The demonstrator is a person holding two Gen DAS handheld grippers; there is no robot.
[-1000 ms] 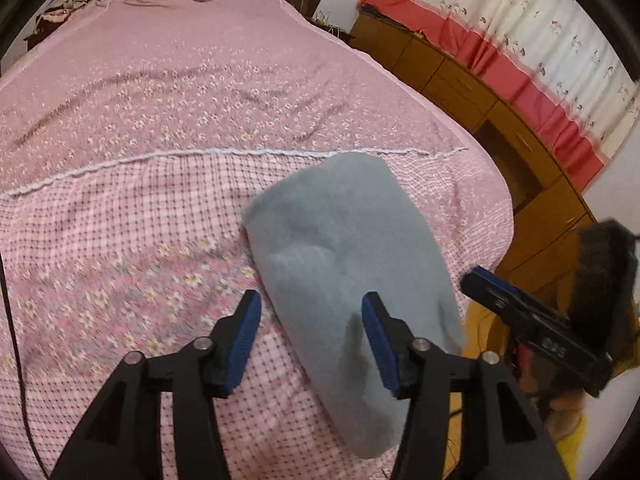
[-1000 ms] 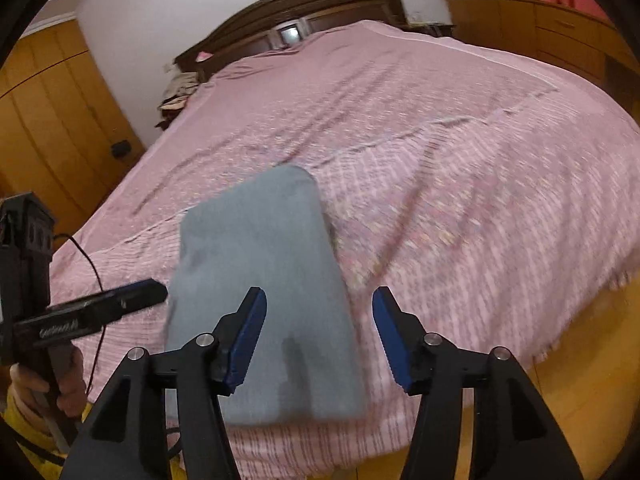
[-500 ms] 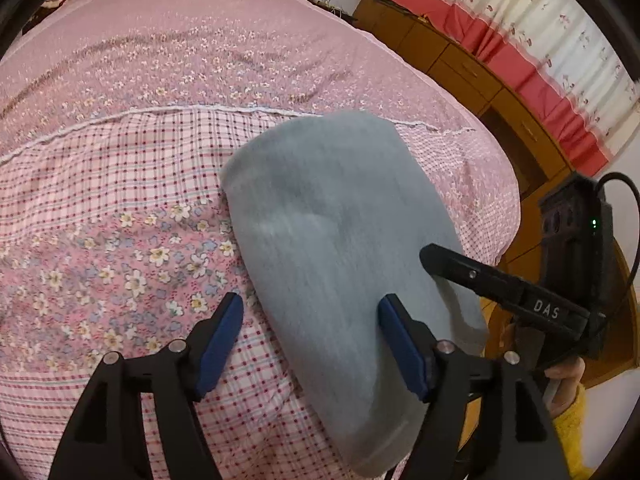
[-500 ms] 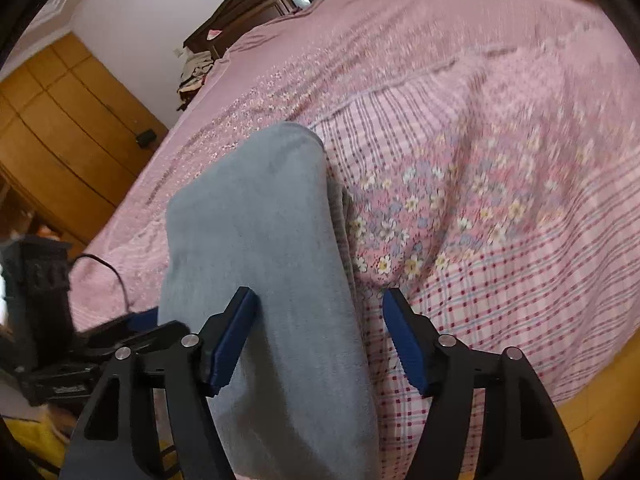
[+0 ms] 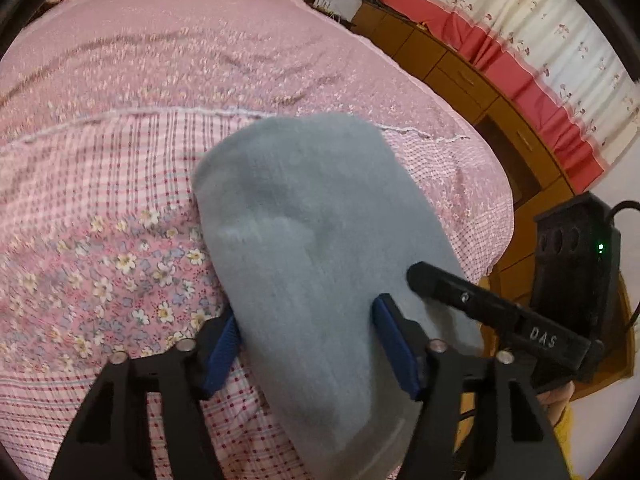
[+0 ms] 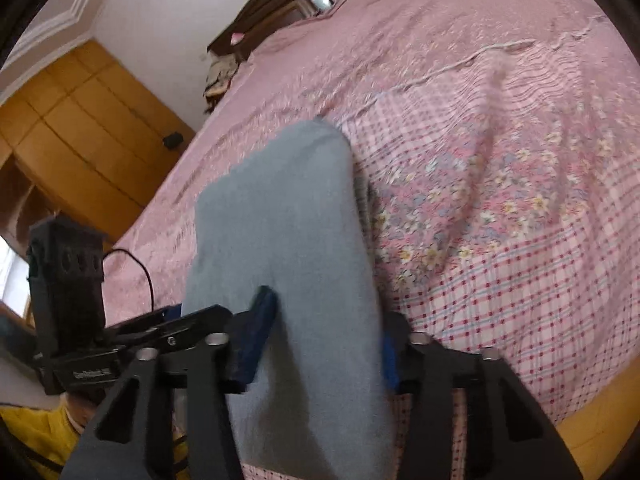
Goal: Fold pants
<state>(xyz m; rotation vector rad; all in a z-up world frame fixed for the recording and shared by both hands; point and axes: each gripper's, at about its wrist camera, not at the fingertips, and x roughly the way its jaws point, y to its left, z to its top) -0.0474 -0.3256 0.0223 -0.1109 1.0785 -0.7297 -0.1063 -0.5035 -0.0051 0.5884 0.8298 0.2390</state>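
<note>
The folded grey pants (image 5: 320, 264) lie near the foot edge of the pink bed (image 5: 120, 120), a wooden cabinet (image 5: 460, 76) beyond. My left fingers (image 5: 224, 344) straddle them, closing; my right fingers (image 6: 256, 340) are closing too, pants between them, beside my left gripper (image 6: 132, 336).

Bed (image 5: 132, 92), wide, under pink spread (image 6: 500, 128): plain floral toward dark wood headboard (image 6: 280, 8), white trim line across middle, checked and flowered band nearer foot. Lying directly on spread near foot edge: pants (image 5: 316, 248), grey-blue, folded to long flat strip, far end rounded, near end reaching bed edge.
</note>
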